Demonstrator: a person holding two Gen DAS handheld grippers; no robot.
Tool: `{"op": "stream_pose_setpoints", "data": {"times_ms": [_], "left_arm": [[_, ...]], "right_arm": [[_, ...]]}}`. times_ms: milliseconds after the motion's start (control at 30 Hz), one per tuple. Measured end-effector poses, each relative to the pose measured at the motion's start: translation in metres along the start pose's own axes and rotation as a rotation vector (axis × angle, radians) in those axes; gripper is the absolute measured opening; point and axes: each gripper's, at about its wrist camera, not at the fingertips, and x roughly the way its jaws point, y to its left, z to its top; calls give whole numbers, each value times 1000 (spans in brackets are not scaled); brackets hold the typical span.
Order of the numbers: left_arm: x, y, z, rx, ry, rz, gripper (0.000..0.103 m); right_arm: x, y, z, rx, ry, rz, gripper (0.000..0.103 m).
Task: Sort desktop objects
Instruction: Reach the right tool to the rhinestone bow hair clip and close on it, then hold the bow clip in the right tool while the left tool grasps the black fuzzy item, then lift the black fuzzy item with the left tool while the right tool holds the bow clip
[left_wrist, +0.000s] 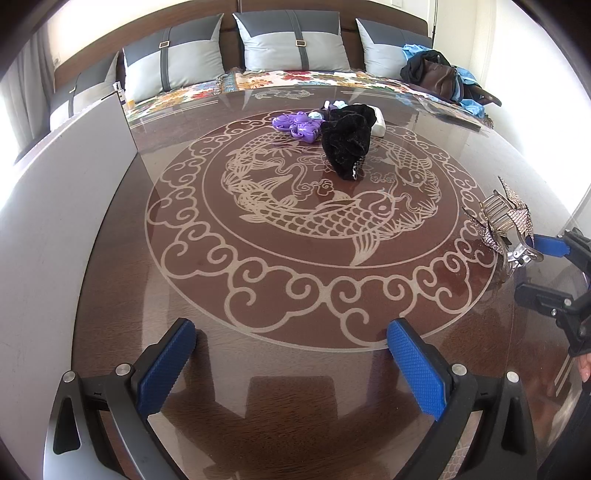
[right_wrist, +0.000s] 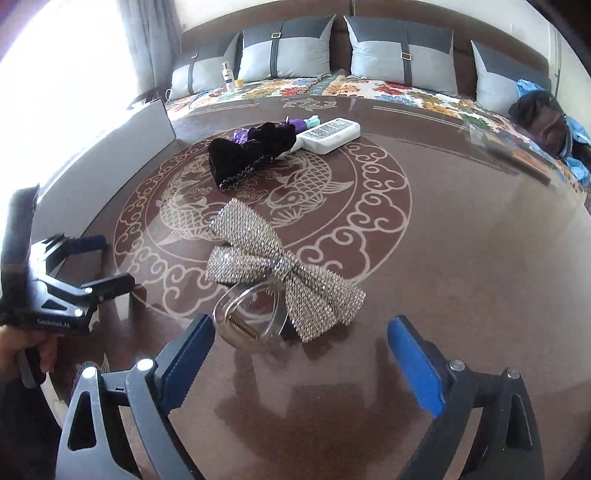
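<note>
Glass covers the brown worktop (left_wrist: 110, 258) in the left wrist view, with a fish pattern under it. Our left gripper (left_wrist: 291, 369) hangs over bare glass, fingers wide apart and holding nothing. Far across sit a black velvet scrunchie (left_wrist: 347, 144), a purple toy (left_wrist: 295, 123) and a white remote (left_wrist: 380, 125), bunched together near the far edge. At the right, the rhinestone clip (left_wrist: 506, 218) lies close to the right gripper's blue finger; whether they touch we cannot tell. A grey board (left_wrist: 74, 177) stands along the left side and walls off that way out.

From the right wrist view, the right gripper (right_wrist: 299, 365) has its fingers spread, empty, with the clip (right_wrist: 284, 273) just ahead of them. The clear clamp and its spring face us; the sparkly bow leans over it toward the right. We judge the step to be picking up this clip. To do it well we would come in low and close on the clear clamp body, not the floppy bow, and squeeze gently, since the glass is slick and the clip may skate away. The left gripper (right_wrist: 96, 266) waits well to the left, so the way there is shared. To the right the worktop is open up to its far rim, beyond which lies the bed (right_wrist: 388, 88); that side gives us the most room to lift and carry.
</note>
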Motion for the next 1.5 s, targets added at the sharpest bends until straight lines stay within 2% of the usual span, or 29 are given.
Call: {"op": "stream_pose_setpoints", "data": {"times_ms": [100, 167, 267, 700, 767, 833, 933, 1000, 1133, 1200, 1233, 1267, 1300, 1400, 1500], "left_arm": [[0, 0, 0, 0, 0, 0, 103], [0, 0, 0, 0, 0, 0, 103], [0, 0, 0, 0, 0, 0, 103], [0, 2, 3, -9, 11, -2, 103], [8, 1, 16, 3, 50, -11, 103], [19, -1, 37, 0, 75, -54, 103], [30, -4, 73, -37, 57, -118, 103], [37, -9, 98, -48, 39, -119, 103], [73, -25, 139, -45, 107, -76, 103], [86, -37, 148, -12, 108, -53, 103], [89, -41, 151, 5, 95, -58, 97], [90, -44, 153, 15, 81, -79, 66], [88, -45, 155, 20, 61, -68, 37], [74, -37, 149, -39, 8, -95, 35], [55, -22, 118, -87, 2, -104, 35]], "right_arm": [[10, 12, -2, -95, 33, -38, 95], [12, 13, -4, -129, 29, -73, 103], [16, 5, -2, -87, 27, -45, 103], [17, 5, -3, -81, 8, -59, 103], [17, 5, -3, -81, 8, -59, 103], [17, 5, -3, -81, 8, -59, 103], [17, 4, -4, -81, 8, -59, 103], [18, 4, -4, -81, 8, -58, 103], [17, 5, -3, -81, 9, -58, 103], [17, 5, -3, -81, 8, -58, 103], [16, 6, -3, -81, 8, -58, 103], [16, 6, -3, -82, 8, -58, 103], [16, 5, -3, -80, 8, -58, 103], [16, 6, -3, -80, 8, -57, 103], [16, 6, -3, -80, 8, -57, 103]]}}
